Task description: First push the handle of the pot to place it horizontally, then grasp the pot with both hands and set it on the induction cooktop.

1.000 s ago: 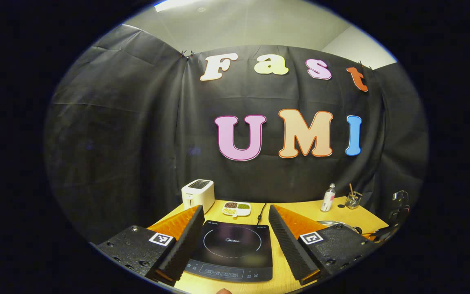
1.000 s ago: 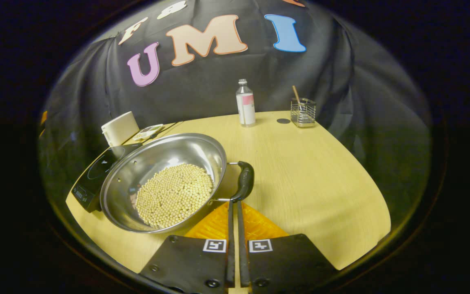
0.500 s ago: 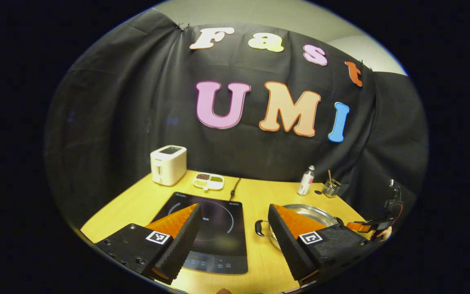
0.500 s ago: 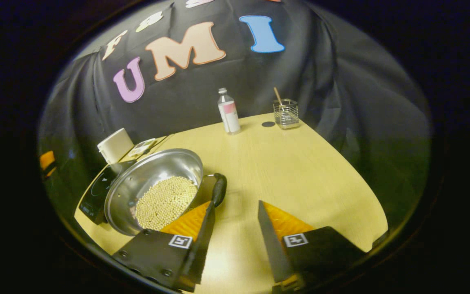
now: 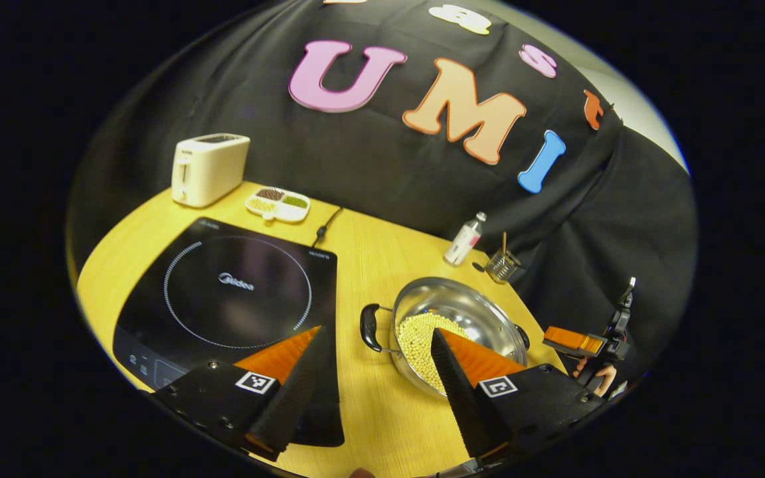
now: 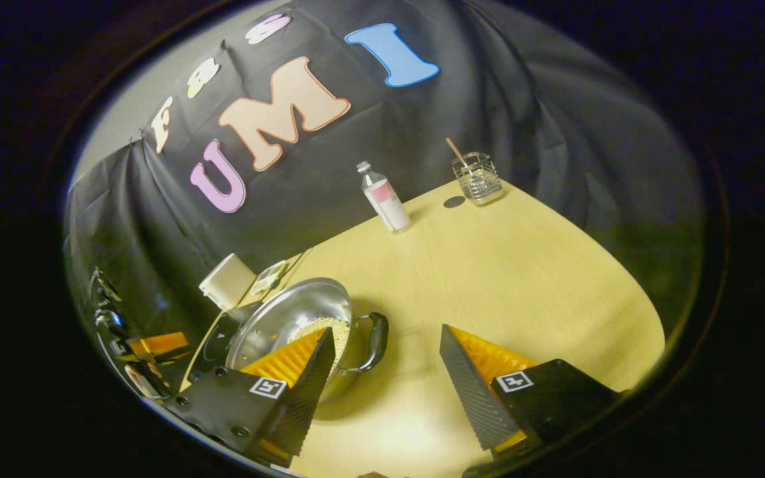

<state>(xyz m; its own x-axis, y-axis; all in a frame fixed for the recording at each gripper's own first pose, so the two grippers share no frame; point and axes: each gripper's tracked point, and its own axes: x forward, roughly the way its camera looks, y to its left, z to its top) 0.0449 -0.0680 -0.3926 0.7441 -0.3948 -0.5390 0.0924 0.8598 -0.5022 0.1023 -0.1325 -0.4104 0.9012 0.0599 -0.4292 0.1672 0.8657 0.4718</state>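
**Both grippers wide open beside the pot, nothing held**

In the left gripper view the left gripper point(image 5: 376, 378) sits at the bottom of the frame with its fingers spread wide and empty. The steel pot point(image 5: 482, 312), with pale beans point(image 5: 419, 335) in its bottom, stands on the wooden table point(image 5: 369, 259) right of centre; its near black handle point(image 5: 369, 327) lies in the gap between the fingers. The induction cooktop point(image 5: 236, 292) fills the left-centre, just beside the pot and bare on top. A toaster point(image 5: 208, 168) and a divided dish point(image 5: 277, 203) sit at upper left, a bottle point(image 5: 464, 239) and a wire holder point(image 5: 502, 265) at upper right. The right gripper point(image 5: 575, 342) shows at the far right edge.

In the right gripper view the right gripper point(image 6: 386, 378) is also spread wide, holding nothing. The pot point(image 6: 283, 318) sits lower left, its black handle point(image 6: 376, 340) just right of the left finger, apart from it.
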